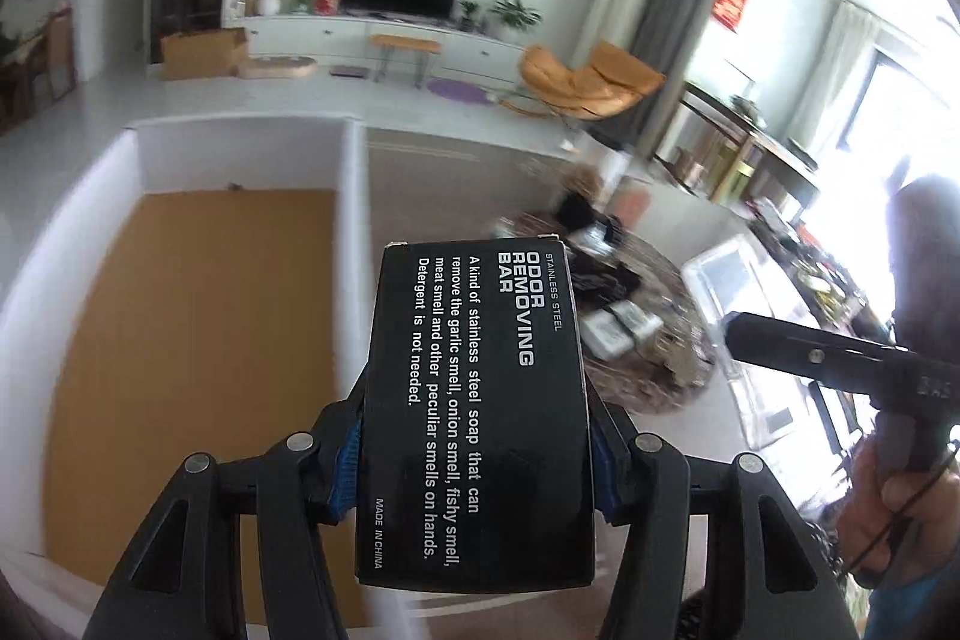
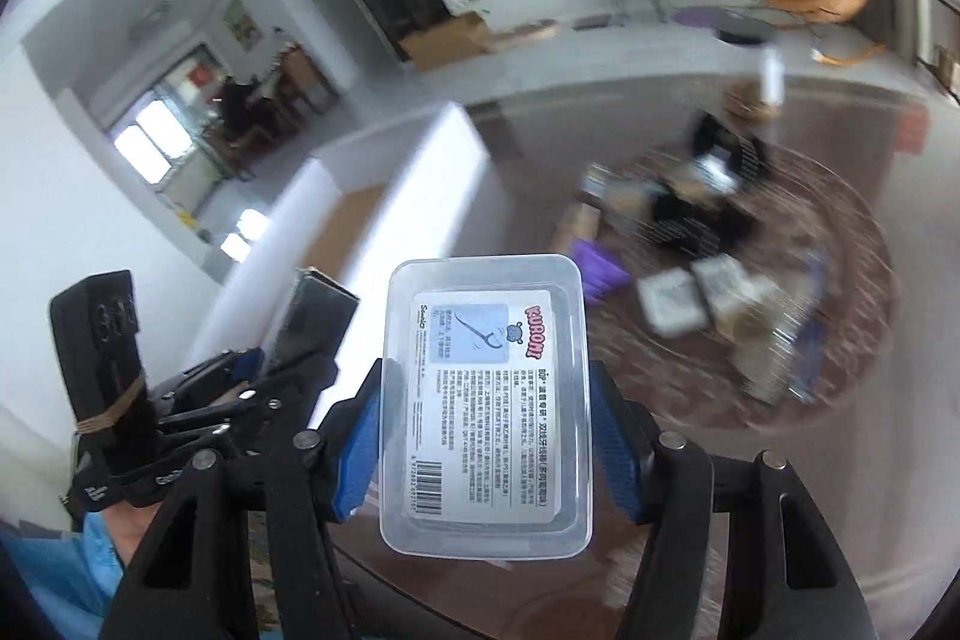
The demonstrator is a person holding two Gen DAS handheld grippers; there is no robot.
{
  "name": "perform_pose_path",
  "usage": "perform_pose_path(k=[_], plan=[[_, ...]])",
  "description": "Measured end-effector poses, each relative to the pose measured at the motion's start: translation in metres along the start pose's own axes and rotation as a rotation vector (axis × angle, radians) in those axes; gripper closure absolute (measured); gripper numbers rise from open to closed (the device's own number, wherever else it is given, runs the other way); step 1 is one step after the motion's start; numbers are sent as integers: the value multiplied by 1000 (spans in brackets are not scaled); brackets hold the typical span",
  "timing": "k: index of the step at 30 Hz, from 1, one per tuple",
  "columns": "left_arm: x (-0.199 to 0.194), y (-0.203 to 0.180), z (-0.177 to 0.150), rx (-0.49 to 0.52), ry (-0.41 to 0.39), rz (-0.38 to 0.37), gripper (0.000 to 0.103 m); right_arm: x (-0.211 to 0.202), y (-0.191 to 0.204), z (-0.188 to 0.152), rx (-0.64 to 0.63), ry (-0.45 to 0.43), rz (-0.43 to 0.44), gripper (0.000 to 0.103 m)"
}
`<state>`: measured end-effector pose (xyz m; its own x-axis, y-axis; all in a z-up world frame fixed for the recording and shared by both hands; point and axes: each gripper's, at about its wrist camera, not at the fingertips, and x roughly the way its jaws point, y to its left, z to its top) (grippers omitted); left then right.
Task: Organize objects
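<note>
- Left gripper [image 1: 474,466] pinched the black carton [image 1: 477,400] marked "odor removing bar", blue pads pressing both long sides; the carton stood out forward along the fingers, held up off any surface.
- Right gripper [image 2: 486,448] clamped the clear plastic box [image 2: 486,406] with the floss-pick label, pads on both side walls, lid face toward the camera.
- Both items were in the air, above and just beside the white bin [image 1: 354,196] with the cardboard-brown floor; its divider wall sat right under the carton's far end in the left view.
- The pile of unsorted items [image 2: 708,244] lay on the round patterned mat [image 2: 840,232], well apart from the bin; too blurred to name the pieces.
- Step judged: carrying both picks over to the bin for drop-off.
- To do it well: keep both grips firm, since the carton's glossy sides and the box's smooth plastic could slip if squeezed loosely.
- Clear the white wall before lowering; do not clip the rim.
- The two grippers were near each other, so stagger the placements to avoid a knock.
- Lower each item flat onto the brown floor, then release; don't drop from height.
</note>
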<state>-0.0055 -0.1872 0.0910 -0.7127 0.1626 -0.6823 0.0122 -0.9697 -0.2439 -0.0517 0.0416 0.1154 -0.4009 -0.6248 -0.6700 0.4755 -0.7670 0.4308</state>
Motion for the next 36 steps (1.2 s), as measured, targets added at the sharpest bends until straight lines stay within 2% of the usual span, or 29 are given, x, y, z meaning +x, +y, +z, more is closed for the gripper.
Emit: perform_pose_path(k=[3,6,9,10,11,13,14,15,17,18,20,24,27,28,29,32,34,36], plan=[[-13,46,9,-23,-16,133,46,31,47,19,-48,21,98,41],[-16,94,7,-70,15,247,46,64,97,30,-128,54,149,41],[-2,136,0,-116,103,307,45,100,137,29,-185,106,173,41],[6,147,-4,-125,153,337,45,113,145,27,-192,126,172,41],[22,159,-13,-125,245,390,44,128,151,23,-195,149,157,40],[41,170,-24,-115,341,449,44,157,163,12,-220,223,108,32],[48,172,-32,-114,383,467,44,167,167,7,-235,252,88,23],[47,171,-33,-114,384,466,44,174,170,2,-253,272,67,21],[39,166,-34,-99,336,480,31,173,170,-5,-271,273,49,21],[36,165,-32,-95,316,499,20,167,167,-7,-271,257,54,21],[28,158,-29,-94,263,524,19,152,154,-9,-264,215,43,17],[9,128,-16,-114,155,439,18,112,107,-15,-236,85,-35,8],[-4,87,-8,-72,62,321,18,81,45,-37,-160,-5,-146,4],[-7,65,-6,-44,32,259,18,69,22,-51,-121,-35,-196,4],[-7,52,10,-23,16,203,18,61,-4,-68,-75,-57,-271,4],[6,-15,9,65,19,24,18,46,-68,-102,21,-30,-492,4],[20,-57,-3,116,52,-65,16,40,-103,-113,58,-14,-582,4],[42,-95,-17,136,110,-120,16,30,-127,-120,62,-29,-655,4]])
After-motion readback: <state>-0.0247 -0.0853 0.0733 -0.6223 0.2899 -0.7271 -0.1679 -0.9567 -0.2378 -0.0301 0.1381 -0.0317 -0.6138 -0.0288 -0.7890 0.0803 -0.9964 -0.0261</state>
